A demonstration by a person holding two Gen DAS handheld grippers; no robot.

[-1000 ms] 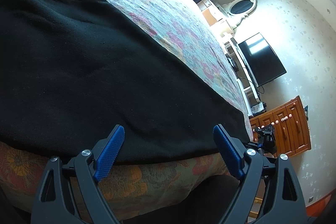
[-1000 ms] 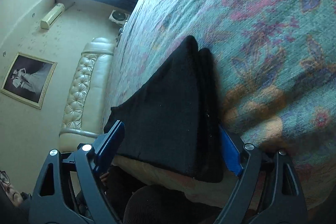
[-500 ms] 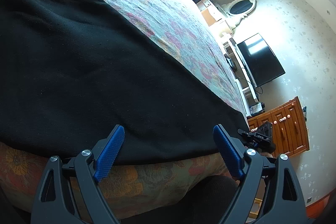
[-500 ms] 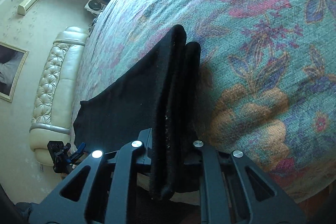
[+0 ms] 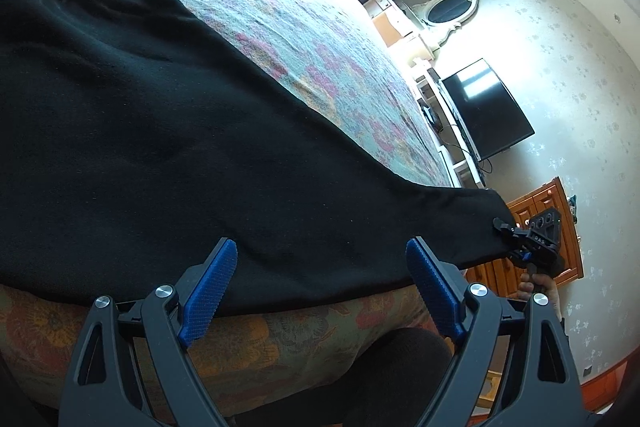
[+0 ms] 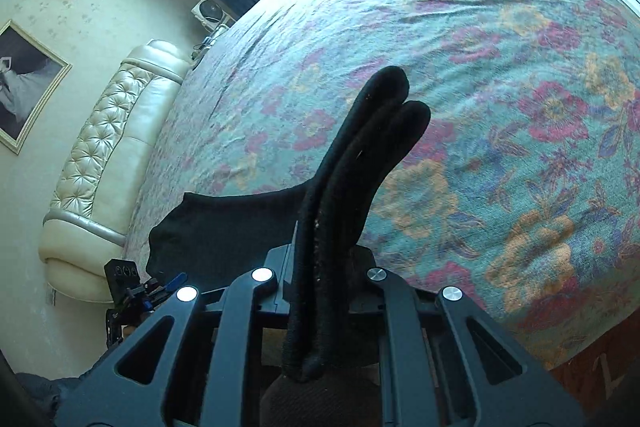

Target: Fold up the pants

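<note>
While black pants (image 5: 168, 131) lie spread along the near edge of the floral bedspread (image 6: 500, 75), right gripper (image 6: 320, 267) is pinched on their bunched end; left gripper (image 5: 320, 279), jaws spread, hangs at that edge.

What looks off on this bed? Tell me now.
Little stands out. The black pants lie flat on the floral bedspread, their near edge hanging over the bed's side. The right claw pinches one end up into a bunched ridge; the left claw is open at the hem.
</note>
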